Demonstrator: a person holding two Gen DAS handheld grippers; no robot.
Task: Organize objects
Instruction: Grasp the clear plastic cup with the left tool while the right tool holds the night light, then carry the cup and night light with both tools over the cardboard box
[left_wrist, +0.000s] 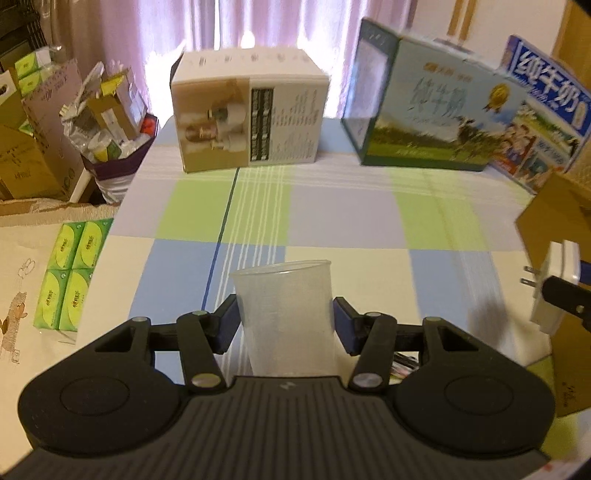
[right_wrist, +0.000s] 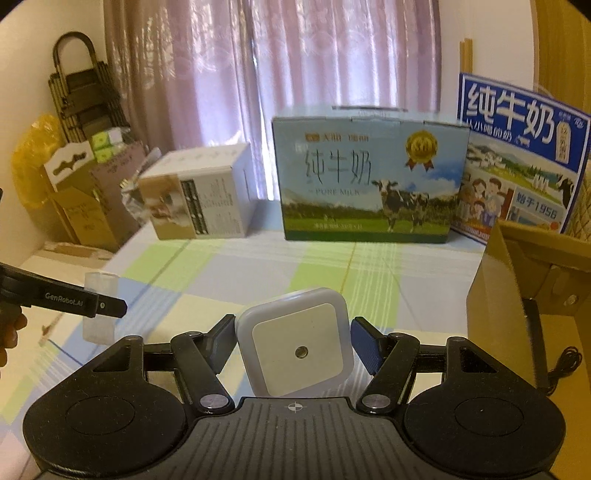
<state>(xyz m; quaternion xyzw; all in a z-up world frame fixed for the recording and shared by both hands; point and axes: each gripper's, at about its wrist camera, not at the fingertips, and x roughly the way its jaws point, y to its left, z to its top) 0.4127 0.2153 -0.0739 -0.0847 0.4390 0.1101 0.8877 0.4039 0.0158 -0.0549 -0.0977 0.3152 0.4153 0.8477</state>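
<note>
Pale purple curtains hang behind a table (left_wrist: 332, 206) spread with a checked cloth of green, blue and cream squares; three cartons stand along its far edge, a white and tan box (left_wrist: 247, 110) to the left, a green milk carton (right_wrist: 369, 177) in the middle and a blue milk carton (right_wrist: 524, 155) far right, with an open cardboard box (right_wrist: 524, 280) on the near right

Near the left wrist camera, the left gripper (left_wrist: 286, 323) has its blue pads closed against both sides of a translucent plastic cup (left_wrist: 286, 314), gripping about the middle of the wall; the cup stands upright, mouth up. It looks thin, light and easily squashed, so only a gentle squeeze is wise, and the smooth wall may slip if the hold loosens. A grip lower down, near the stiffer base, would likely deform it less

On the right, the right gripper (right_wrist: 293, 341) holds a small white plug-in night light (right_wrist: 295, 343) by its left and right edges, pads tight on the rounded housing, its square face turned toward the camera. From the left view its metal prongs (left_wrist: 530, 275) point left. It seems rigid, light hard plastic, somewhat slick at the rounded corners, so the flat side edges are the safest place to pinch, keeping clear of the prongs

Whether either item touches the cloth, I cannot tell
</note>
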